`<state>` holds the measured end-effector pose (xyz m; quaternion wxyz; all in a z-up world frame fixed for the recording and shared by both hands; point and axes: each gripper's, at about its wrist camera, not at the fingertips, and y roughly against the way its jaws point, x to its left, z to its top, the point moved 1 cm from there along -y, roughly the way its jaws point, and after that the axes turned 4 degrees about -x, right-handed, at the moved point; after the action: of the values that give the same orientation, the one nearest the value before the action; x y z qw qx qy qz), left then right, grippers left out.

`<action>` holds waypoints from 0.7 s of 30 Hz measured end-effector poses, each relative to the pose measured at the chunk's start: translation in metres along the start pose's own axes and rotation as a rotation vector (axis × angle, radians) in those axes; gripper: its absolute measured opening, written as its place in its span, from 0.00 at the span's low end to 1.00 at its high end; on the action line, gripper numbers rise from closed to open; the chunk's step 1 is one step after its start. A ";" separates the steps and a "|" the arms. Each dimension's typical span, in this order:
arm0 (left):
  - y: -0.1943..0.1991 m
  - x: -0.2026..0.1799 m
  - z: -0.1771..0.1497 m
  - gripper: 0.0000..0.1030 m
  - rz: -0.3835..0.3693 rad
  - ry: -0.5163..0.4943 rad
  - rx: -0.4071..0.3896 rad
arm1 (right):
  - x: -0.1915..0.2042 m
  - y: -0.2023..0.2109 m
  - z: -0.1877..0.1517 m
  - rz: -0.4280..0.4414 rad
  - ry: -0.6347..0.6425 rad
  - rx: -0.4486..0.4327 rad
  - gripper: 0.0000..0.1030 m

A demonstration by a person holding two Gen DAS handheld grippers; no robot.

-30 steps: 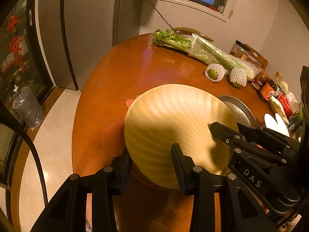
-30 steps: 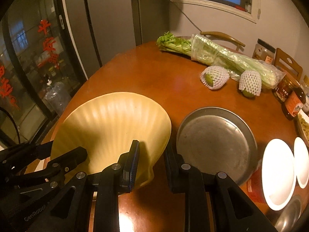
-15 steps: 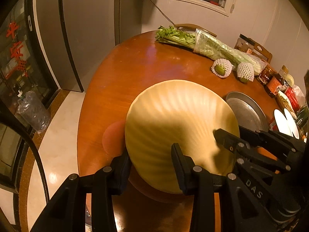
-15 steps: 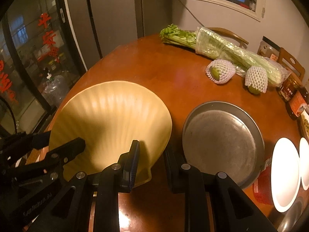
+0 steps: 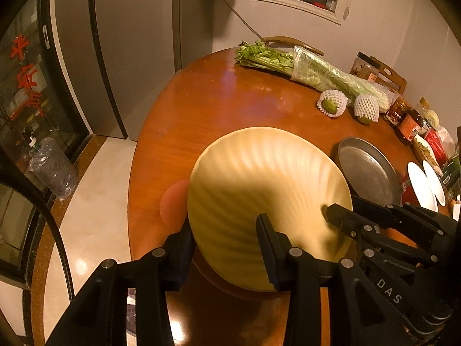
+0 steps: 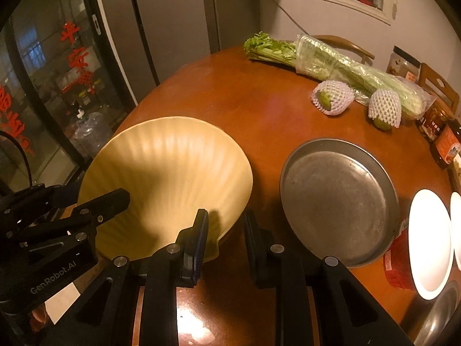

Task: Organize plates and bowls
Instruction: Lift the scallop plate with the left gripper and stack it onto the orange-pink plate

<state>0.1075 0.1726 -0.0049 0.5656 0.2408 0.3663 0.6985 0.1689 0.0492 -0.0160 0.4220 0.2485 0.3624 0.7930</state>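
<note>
Above the near edge of the round wooden counter (image 6: pixel 224 101), a pale yellow shell-shaped plate (image 6: pixel 170 178) hangs tilted, gripped from both sides. The left gripper (image 5: pixel 224 245) has its fingers (image 5: pixel 268 248) closed on the plate's near rim, one finger outside and one over the ribbed face. The right gripper (image 6: pixel 224 236) pinches the plate's opposite edge, its fingers (image 6: pixel 198 239) narrowly parted with the thin rim caught between them. In each wrist view the other gripper shows as a black frame reaching onto the plate. Just to the right of the plate a round metal tray (image 6: pixel 340 199) lies flat on the counter, and beyond it, at the right edge, two white plates (image 6: pixel 429 239) lie side by side beside a red packet (image 6: pixel 397 268). Farther back lie a bunch of celery in a clear bag (image 6: pixel 340 66) and two green fruits in white foam nets (image 6: pixel 331 98), with several jars (image 6: pixel 443 141) near the far right. Part of a pink mat (image 5: pixel 173 201) shows under the plate's left side.
</note>
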 end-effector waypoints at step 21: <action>0.019 0.008 -0.002 0.56 0.021 0.015 -0.043 | -0.004 0.024 -0.008 0.003 -0.039 -0.047 0.28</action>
<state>0.0922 0.1781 0.0084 0.5605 0.2271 0.3528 0.7140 0.1535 0.0340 -0.0020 0.4336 0.2545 0.3352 0.7968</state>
